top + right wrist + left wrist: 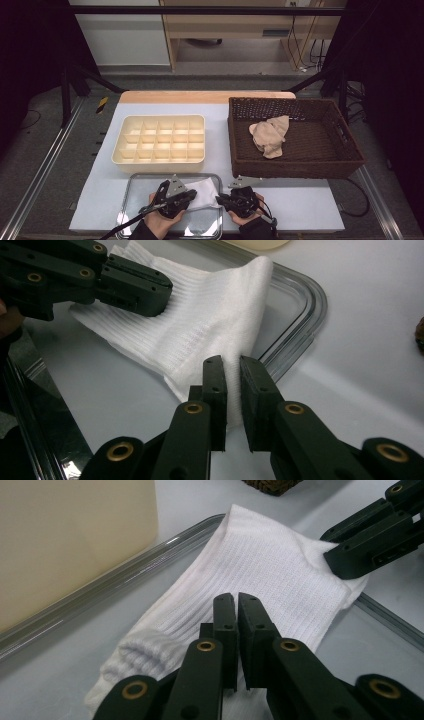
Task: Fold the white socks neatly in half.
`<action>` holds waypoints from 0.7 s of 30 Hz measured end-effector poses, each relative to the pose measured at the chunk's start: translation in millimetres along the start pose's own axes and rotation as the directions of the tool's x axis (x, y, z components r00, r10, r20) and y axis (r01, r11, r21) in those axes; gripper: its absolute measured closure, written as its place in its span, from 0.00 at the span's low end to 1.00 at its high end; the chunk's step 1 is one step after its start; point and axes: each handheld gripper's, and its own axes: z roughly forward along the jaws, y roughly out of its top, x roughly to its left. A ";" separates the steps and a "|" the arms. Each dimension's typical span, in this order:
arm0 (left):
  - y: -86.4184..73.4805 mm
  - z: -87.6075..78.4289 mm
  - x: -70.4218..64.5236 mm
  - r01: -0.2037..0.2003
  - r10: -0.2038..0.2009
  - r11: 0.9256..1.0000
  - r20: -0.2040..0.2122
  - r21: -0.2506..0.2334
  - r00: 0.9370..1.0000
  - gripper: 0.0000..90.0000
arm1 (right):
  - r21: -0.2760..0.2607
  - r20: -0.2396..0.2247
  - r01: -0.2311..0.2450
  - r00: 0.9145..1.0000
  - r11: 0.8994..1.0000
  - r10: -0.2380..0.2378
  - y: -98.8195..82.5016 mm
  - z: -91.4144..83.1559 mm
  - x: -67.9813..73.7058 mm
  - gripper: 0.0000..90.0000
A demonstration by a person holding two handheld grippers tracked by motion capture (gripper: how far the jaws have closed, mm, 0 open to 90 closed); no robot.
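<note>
Overhead light falls evenly on my tabletop (280,200), while the room's sides sink into black. The high view is soft and low in detail. Glare streaks the metal tray (300,295) rim. Close up, my jaws look slightly blurred.

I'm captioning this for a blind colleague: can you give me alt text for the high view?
Two black hand-held grippers, the left gripper and the right gripper, each pinch a white ribbed sock over a shiny metal tray at the table's near edge. Behind stand a cream plastic compartment organiser and a dark brown wicker basket holding a beige crumpled cloth.
</note>
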 end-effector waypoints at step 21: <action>10.9 -28.3 10.3 -0.009 0.008 0.999 -0.027 -0.040 1.000 0.96 | -0.091 -0.105 0.100 0.988 0.991 -0.109 26.1 -12.8 29.5 0.92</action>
